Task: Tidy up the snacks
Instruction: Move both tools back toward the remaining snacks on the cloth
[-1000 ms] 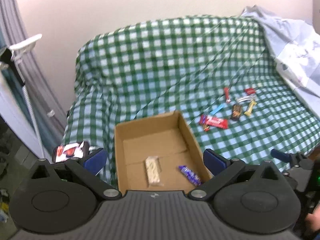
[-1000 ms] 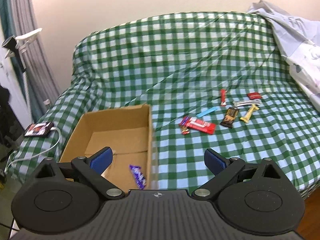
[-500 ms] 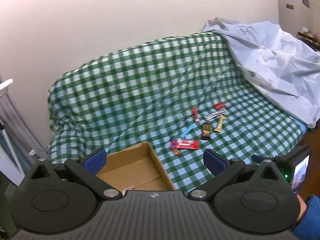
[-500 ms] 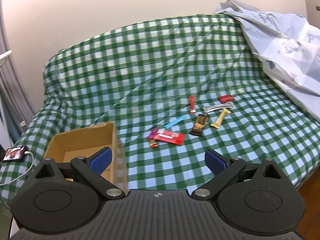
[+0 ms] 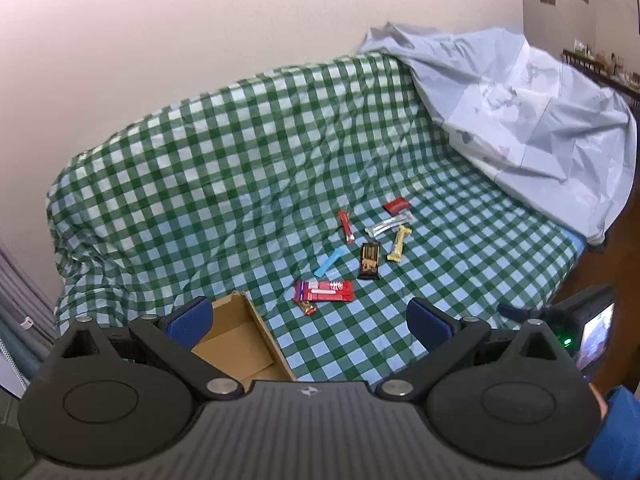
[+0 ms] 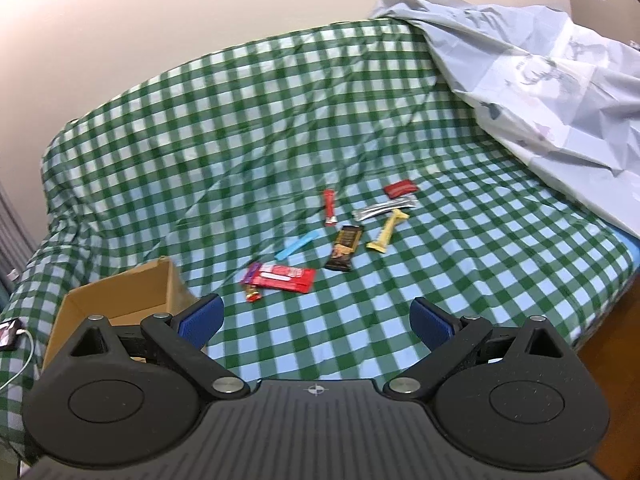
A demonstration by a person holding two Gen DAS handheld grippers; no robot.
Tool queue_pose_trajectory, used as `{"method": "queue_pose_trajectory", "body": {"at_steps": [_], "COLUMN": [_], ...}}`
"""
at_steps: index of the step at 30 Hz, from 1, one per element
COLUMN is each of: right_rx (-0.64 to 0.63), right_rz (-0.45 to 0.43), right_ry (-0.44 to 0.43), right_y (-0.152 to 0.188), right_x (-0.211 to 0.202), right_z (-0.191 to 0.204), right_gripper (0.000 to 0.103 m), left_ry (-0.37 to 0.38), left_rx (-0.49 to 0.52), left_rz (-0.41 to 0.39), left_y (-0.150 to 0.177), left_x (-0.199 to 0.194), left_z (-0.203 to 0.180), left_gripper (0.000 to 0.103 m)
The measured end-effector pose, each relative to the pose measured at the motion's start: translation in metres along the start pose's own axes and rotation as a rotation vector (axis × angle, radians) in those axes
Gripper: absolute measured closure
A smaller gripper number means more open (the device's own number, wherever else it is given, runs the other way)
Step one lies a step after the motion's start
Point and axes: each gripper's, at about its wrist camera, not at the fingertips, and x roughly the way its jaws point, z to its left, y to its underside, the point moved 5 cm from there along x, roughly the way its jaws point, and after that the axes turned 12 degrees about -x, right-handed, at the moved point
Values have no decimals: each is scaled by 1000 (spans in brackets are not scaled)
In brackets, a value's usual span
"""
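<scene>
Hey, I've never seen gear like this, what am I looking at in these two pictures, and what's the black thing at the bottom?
The black thing is a hand-held gripper; a person carries one in each hand, each with its own camera looking along the fingers. One picture is from the left gripper, the other from the right gripper. Both are open and hold nothing. Ahead lies a green checked cloth with a cardboard box and loose snacks, such as a red wrapper, a dark bar and a yellow bar.
</scene>
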Motion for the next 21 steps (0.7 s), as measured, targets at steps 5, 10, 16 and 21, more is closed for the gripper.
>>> {"method": "queue_pose_trajectory", "body": {"at_steps": [5, 10, 16, 21], "right_rx": [20, 47, 81, 92], "right_rz": [-2, 7, 44, 62], "right_ry": [33, 66, 80, 72], "right_y": [-1, 3, 12, 11], "right_x": [8, 25, 65, 110], "right_z": [-25, -52, -86, -102], "right_gripper": [4, 3, 3, 3], "left_ry": [20, -4, 46, 13], "left_rx": [-7, 26, -61, -231], "left_rz": [92, 158, 288, 400], "left_y": [2, 4, 11, 10], "left_x": [48, 108, 204, 303], "left_z": [-5, -10, -13, 0], "left_gripper": [0, 0, 0, 0]}}
